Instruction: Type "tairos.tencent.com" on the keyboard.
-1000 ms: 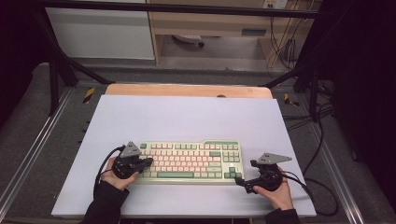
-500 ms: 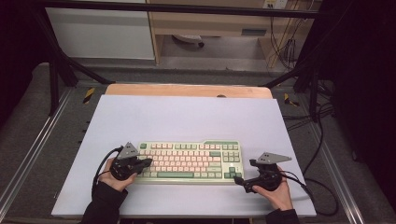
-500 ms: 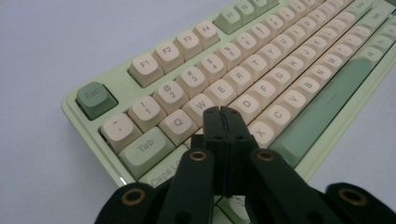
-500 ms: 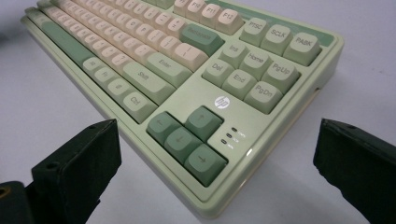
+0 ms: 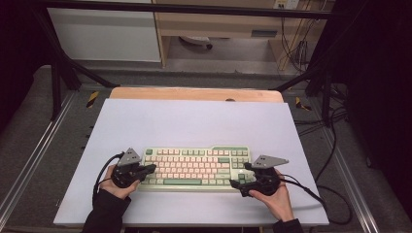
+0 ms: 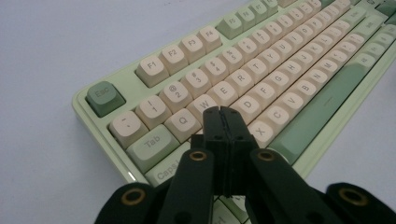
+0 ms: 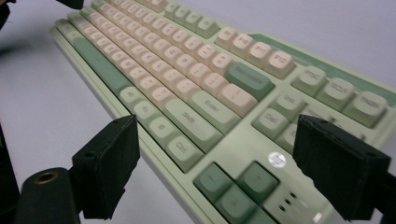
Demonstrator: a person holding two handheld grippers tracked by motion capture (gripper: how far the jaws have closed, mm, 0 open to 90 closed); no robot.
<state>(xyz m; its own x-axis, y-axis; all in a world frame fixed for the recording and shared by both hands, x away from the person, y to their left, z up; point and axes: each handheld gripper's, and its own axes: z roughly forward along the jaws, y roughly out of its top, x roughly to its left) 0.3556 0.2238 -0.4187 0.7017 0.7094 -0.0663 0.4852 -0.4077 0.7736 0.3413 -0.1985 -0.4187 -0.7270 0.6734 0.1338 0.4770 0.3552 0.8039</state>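
Note:
A pale green keyboard [image 5: 194,167] with cream keys lies on the white mat, near its front edge. My left gripper [image 5: 150,168] is shut with nothing in it. Its joined tips [image 6: 222,112] hover just over the letter keys at the keyboard's [image 6: 261,70] left end. My right gripper [image 5: 239,175] is open at the keyboard's right front corner. In the right gripper view its jaws [image 7: 219,140] stand wide on either side of the arrow keys [image 7: 238,184] without touching them. They have just been closing a little, with that corner of the keyboard between them.
The white mat [image 5: 194,121] covers a wooden table [image 5: 194,93] with bare room behind the keyboard. Cables [image 5: 335,194] trail off the right side. Black frame bars [image 5: 58,73] stand at the back corners.
My right gripper has moved left, onto the keyboard's right front corner. The left gripper and the keyboard have stayed where they were.

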